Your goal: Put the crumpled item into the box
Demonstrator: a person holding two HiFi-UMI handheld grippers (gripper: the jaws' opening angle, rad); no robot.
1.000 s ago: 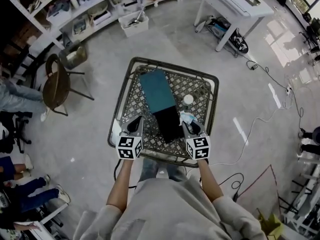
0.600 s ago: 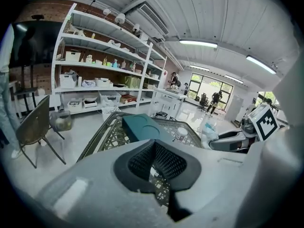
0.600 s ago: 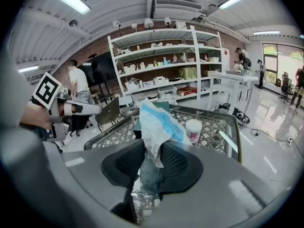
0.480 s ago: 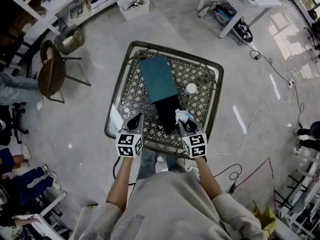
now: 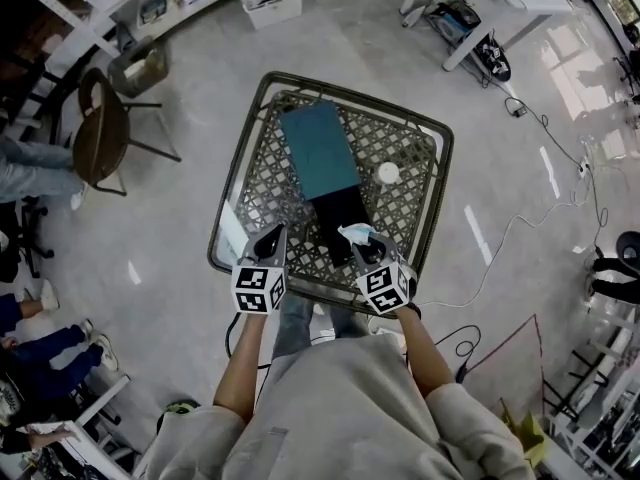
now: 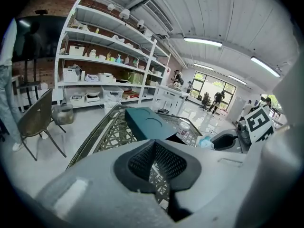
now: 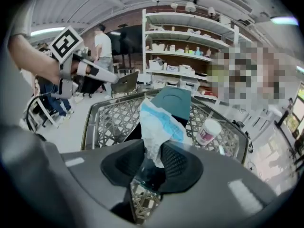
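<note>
my right gripper [image 7: 153,161]: clenched on crumpled item [image 7: 159,125], lower centre of head view, at near end of open black box [image 5: 340,213] | handling: I judge it light, soft, springy; pinch low on the bunch | my left gripper [image 6: 153,158]: closed, empty

Right claw [image 7: 153,161] clamped on white-and-blue wad [image 7: 159,127], held above lattice table [image 7: 107,122]. Teal box [image 7: 173,102] lies behind it; jar [image 7: 207,131] stands right of box.
</note>
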